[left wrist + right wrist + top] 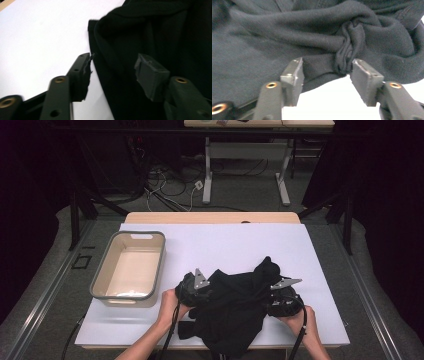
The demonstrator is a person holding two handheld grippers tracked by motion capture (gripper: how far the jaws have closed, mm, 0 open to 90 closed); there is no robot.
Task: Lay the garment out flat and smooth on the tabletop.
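- Black garment (235, 307): soft, matte knit, crumpled into an irregular heap near the front edge of the white tabletop (225, 245), right of the bin, between the two hands.
- Long axis of the heap roughly from the near-left hem, hanging over the tabletop's front edge, up to a peaked fold at the far right.
- Bin (107, 270): rectangular, rounded corners, cream inside with a grey rim, handle slot in its far wall; well left of the garment, apart from it.
- Left hand-held gripper (192, 290): at the heap's left flank, grey three-cornered plate on top; jaws about half apart, cloth lying between them, pads not pressing it.
- Right hand-held gripper (280, 302): at the heap's right flank; jaws likewise half apart, gripping nothing.
- Left gripper view: smooth folded edge of the garment (150, 37) against bare white; frayed padding on the fingertips (152, 75).
- Right gripper view: fuzzy fleece-like nap and a tight twisted knot of cloth (348, 47) just beyond the right-hand pad, with the white surface showing between the jaws.
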